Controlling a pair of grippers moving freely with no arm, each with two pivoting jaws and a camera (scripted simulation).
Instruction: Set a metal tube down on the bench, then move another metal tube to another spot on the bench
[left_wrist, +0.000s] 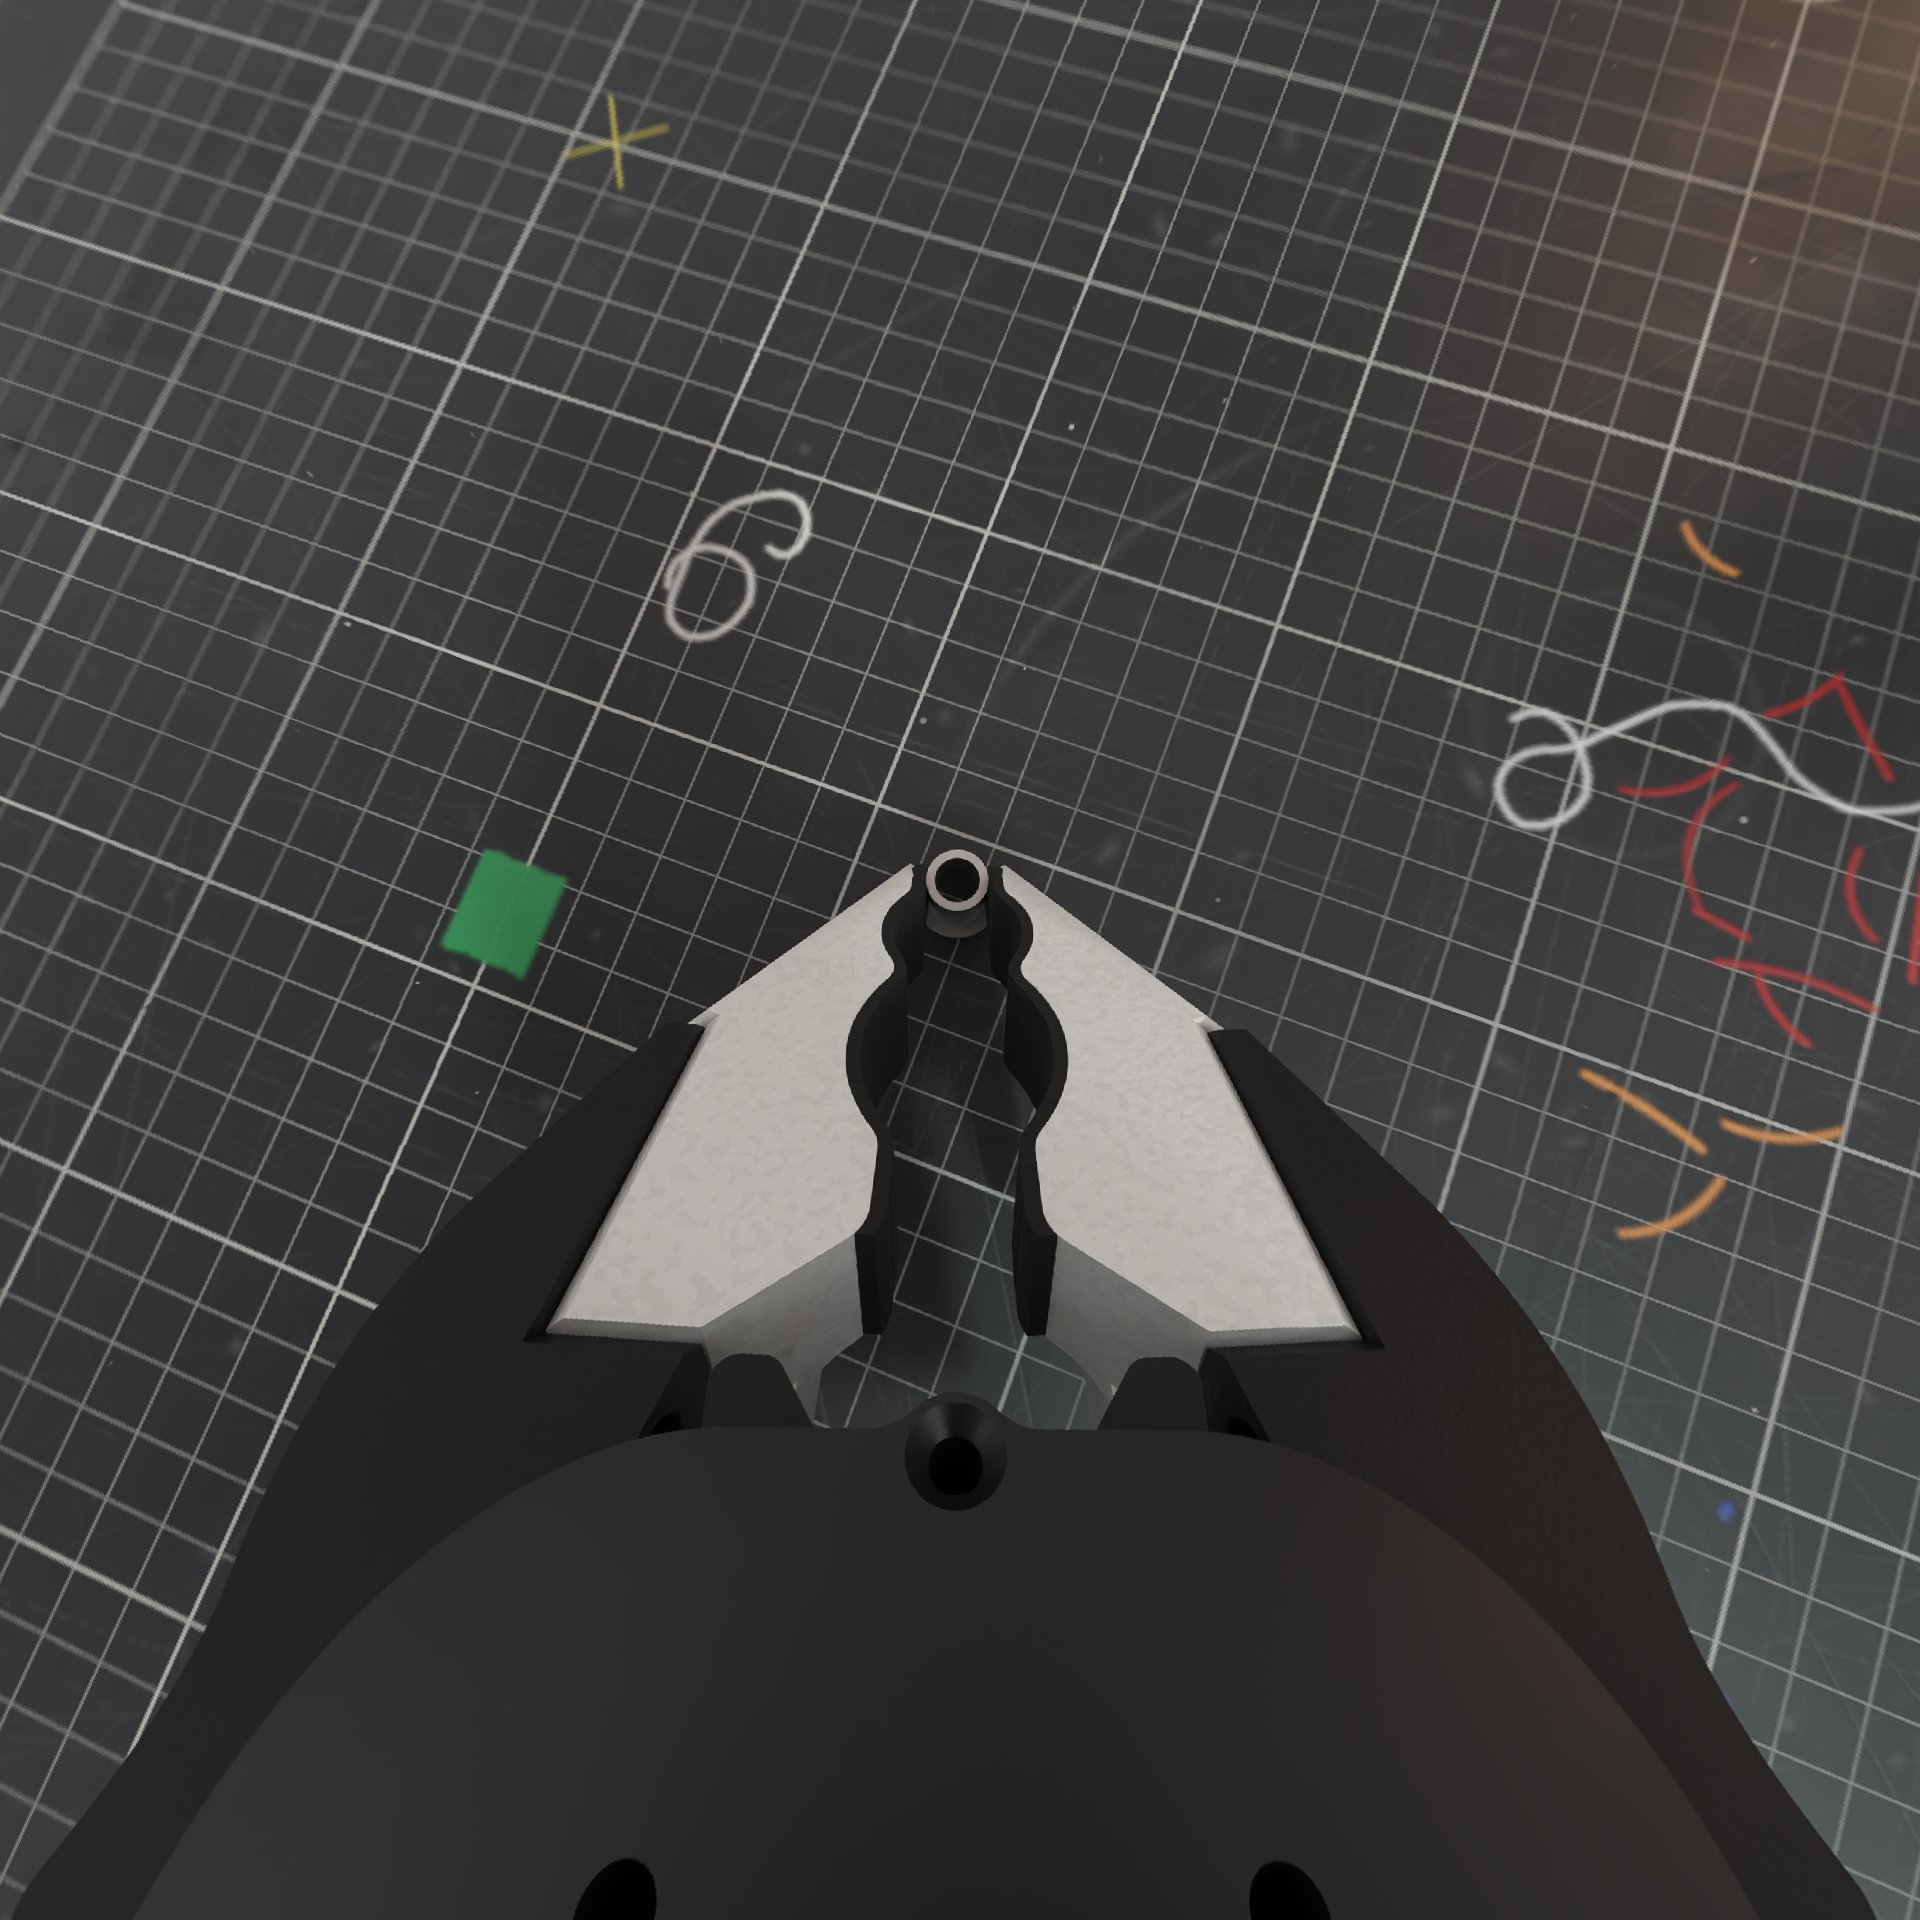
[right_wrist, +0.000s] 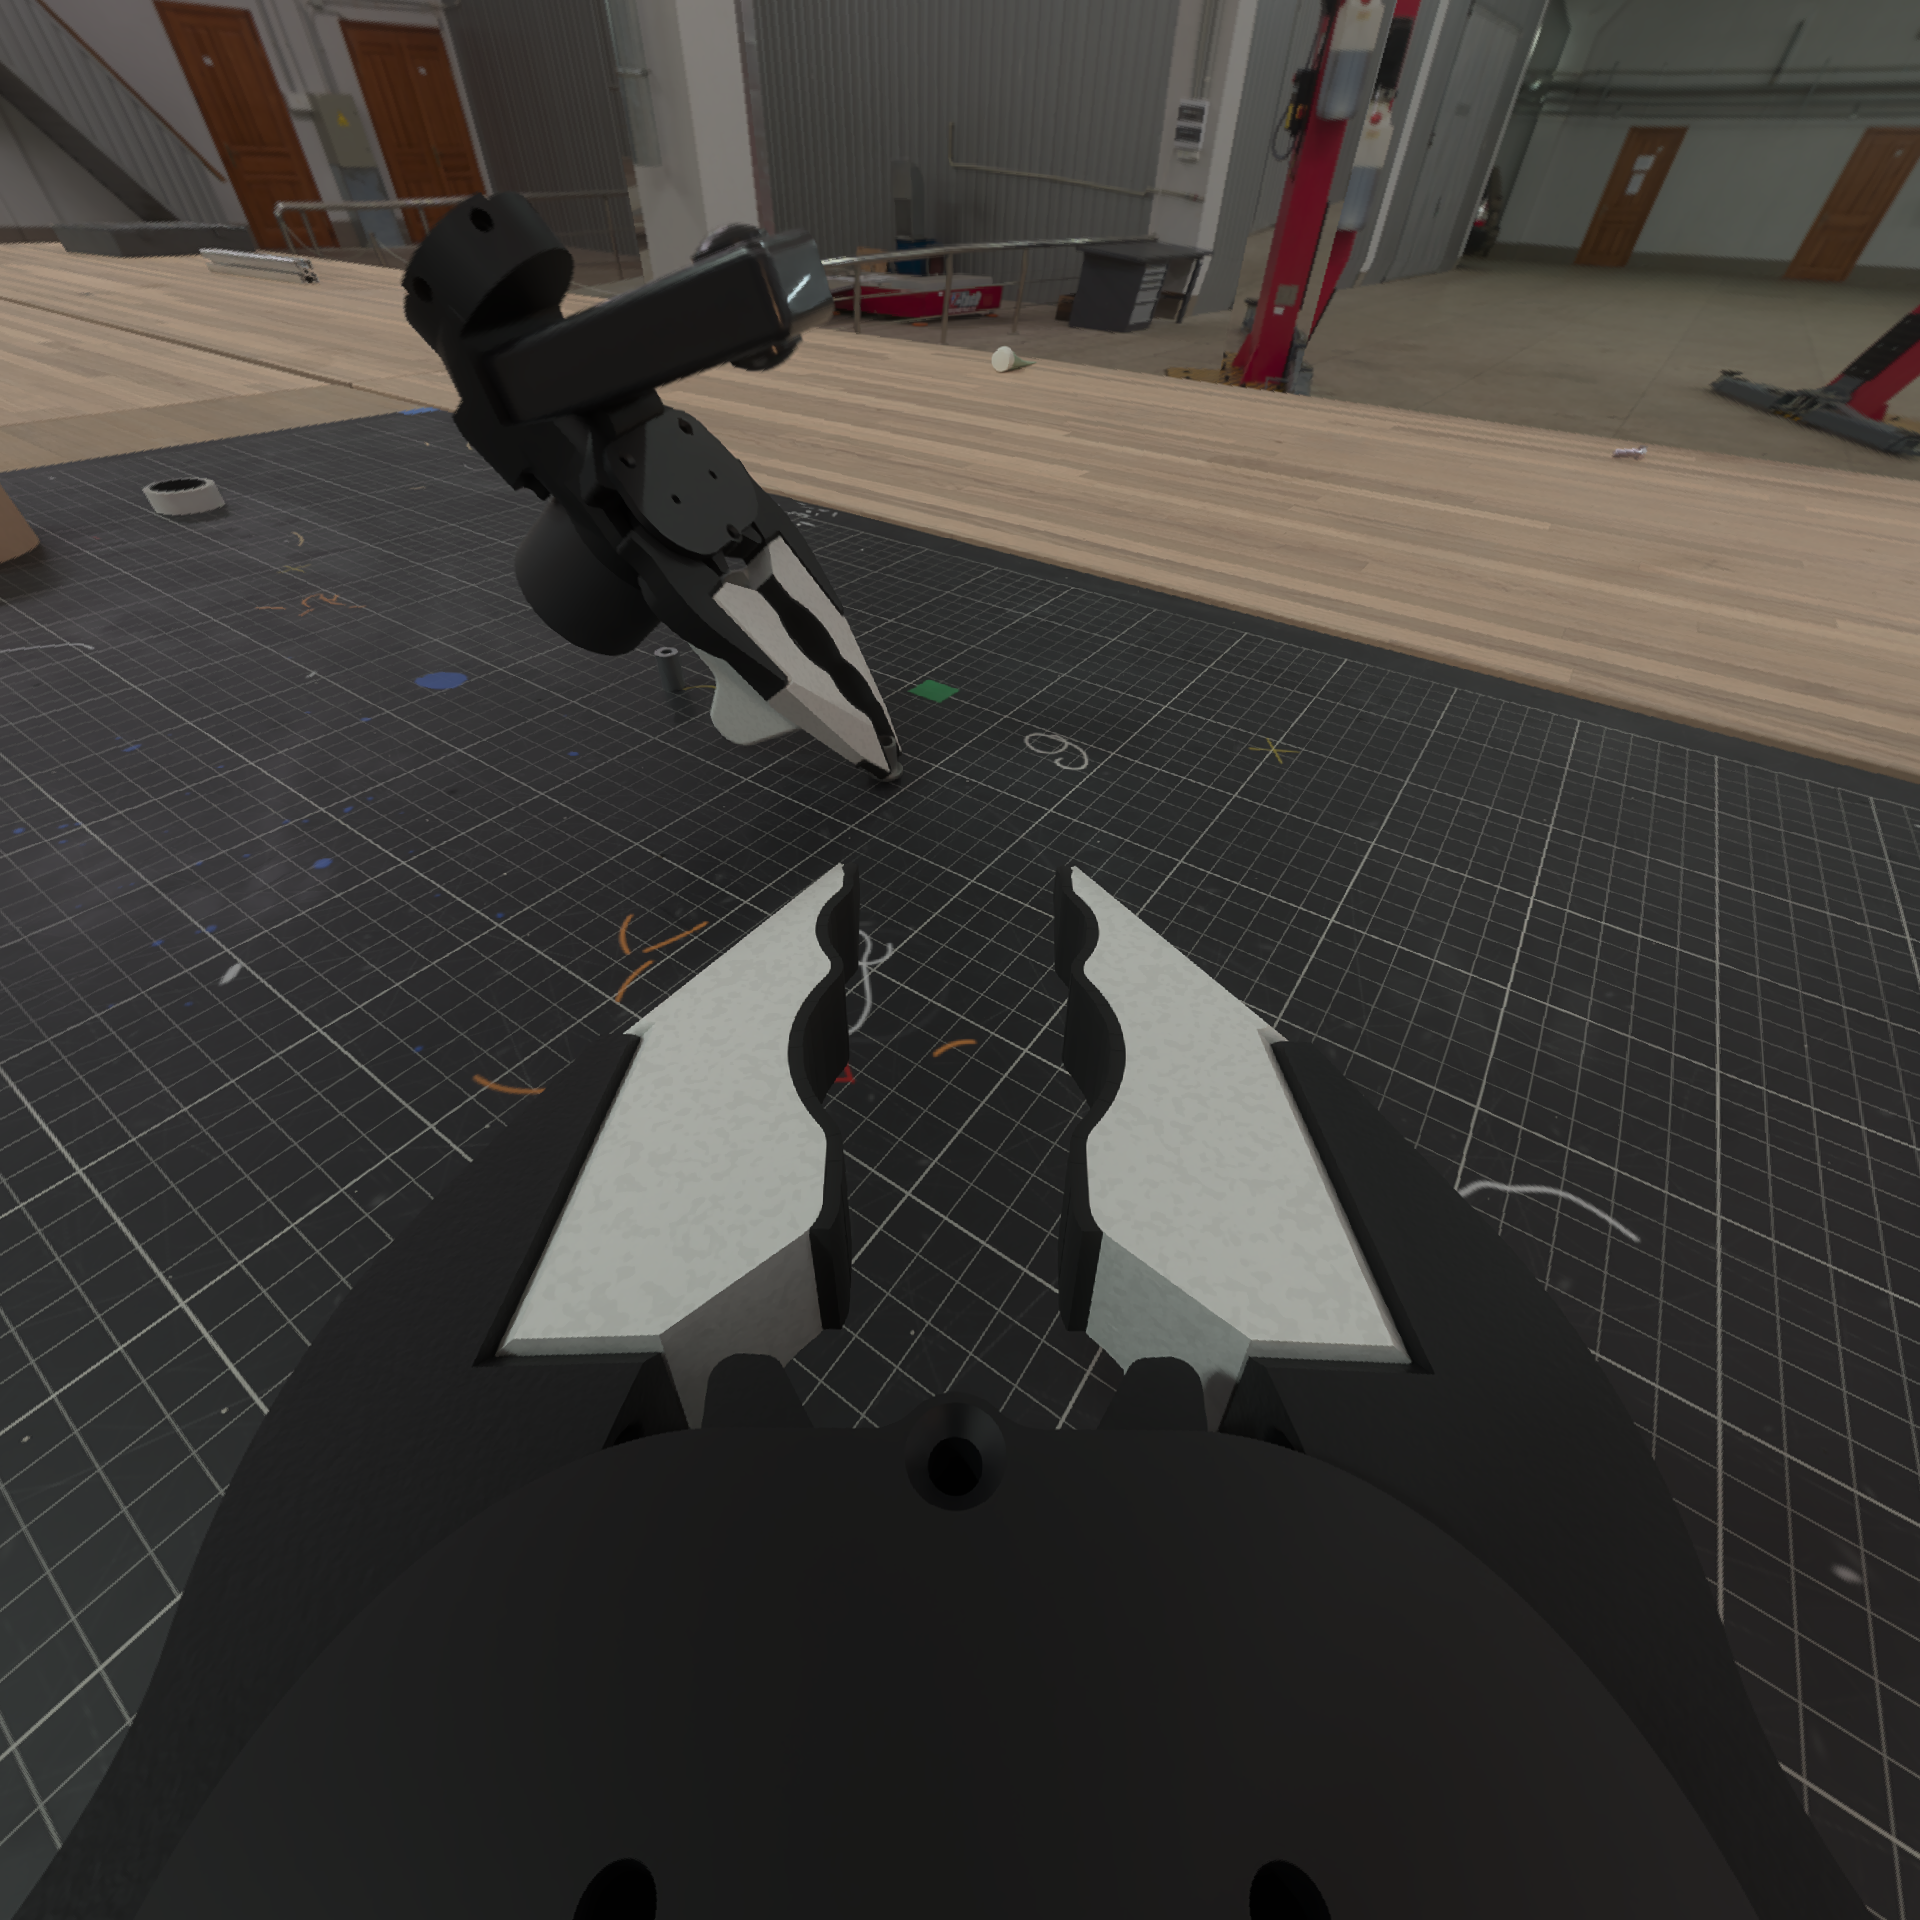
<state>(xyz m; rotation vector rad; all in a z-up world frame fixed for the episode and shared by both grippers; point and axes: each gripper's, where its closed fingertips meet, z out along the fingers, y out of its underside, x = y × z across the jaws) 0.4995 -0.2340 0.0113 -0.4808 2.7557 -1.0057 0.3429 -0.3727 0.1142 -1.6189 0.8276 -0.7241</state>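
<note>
Gripping a short silver metal tube (left_wrist: 957, 885) at our left gripper (left_wrist: 957, 894) tips, we hold it upright at the dark gridded cutting mat (left_wrist: 1143, 416). Our right gripper (right_wrist: 957, 904) hangs released. A second grey metal tube (right_wrist: 666, 666) stands beyond.
</note>
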